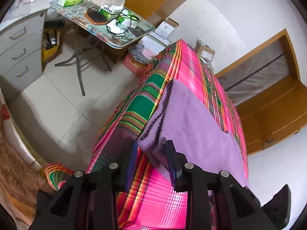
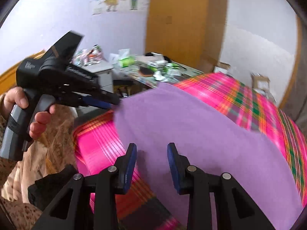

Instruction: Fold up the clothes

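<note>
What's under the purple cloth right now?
The purple cloth lies folded on the pink plaid bedspread, which shows all around it. Whatever sits directly beneath the cloth is covered, so anything there besides the bedspread cannot be seen.

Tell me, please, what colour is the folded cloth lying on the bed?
Plain lilac purple; the folded cloth shows best in the left wrist view.

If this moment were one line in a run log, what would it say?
task: fold clothes | purple cloth: folded on plaid bed cover | left hand-held gripper: open at cloth corner | right hand-held gripper: open, empty
</note>
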